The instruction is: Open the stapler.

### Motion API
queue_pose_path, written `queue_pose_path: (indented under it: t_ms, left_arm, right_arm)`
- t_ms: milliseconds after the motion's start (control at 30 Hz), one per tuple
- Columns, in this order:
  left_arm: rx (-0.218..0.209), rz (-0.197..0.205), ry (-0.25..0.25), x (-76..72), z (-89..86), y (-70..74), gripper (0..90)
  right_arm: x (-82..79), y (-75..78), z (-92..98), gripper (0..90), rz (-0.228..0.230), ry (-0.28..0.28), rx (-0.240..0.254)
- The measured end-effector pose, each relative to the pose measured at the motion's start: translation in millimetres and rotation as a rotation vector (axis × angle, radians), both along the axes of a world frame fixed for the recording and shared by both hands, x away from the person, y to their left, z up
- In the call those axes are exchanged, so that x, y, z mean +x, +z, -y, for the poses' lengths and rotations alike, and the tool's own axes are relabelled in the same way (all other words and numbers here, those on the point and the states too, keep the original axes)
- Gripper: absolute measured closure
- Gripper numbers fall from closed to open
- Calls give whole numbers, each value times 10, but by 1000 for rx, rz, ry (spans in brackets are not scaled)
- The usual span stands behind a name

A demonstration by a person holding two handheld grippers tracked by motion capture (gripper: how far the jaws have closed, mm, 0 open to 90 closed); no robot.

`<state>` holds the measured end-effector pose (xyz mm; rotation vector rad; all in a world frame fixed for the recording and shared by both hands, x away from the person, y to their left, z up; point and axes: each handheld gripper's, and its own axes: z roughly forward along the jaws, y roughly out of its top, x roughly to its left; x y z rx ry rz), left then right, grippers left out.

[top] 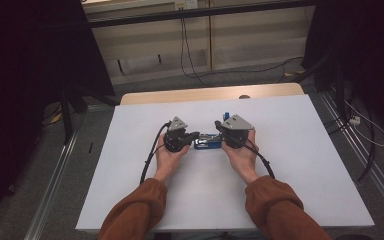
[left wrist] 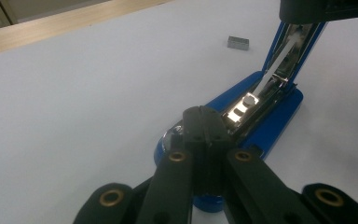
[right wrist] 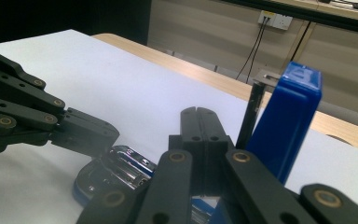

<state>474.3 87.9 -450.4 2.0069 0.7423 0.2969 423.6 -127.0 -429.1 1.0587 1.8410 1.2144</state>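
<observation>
Blue stapler (left wrist: 265, 123) sits mid desk (top: 300, 165) w/ lid up already, both tools (left tool (top: 192, 135), right tool (top: 219, 126)) closed tight & holding nothing, staple block (left wrist: 237, 43) not in yet.

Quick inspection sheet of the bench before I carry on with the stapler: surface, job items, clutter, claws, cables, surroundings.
Surface: white table, wooden strip along its far edge.
Job's things: blue stapler hinged open, lid raised, metal staple channel exposed.
Clutter: small block of staples lying apart from the stapler.
Claws: left claw shut, tips at the stapler's front end; right claw shut beside the raised lid.
Cables: black cable trailing from the left claw; wall cables behind.
Surroundings: socket on the wall, grey floor.
</observation>
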Motion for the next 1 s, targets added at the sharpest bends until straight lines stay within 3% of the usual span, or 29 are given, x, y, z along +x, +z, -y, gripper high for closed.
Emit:
queue_pose_path:
  t_ms: [433, 1000]
  left_arm:
    - [-1, 3, 4, -5, 7, 0, 900]
    - [-1, 1, 4, -3, 6, 1, 900]
  right_arm:
    - [-21, -1, 67, 900, 23, -27, 7]
    - [-39, -4, 194, 900, 6, -34, 19]
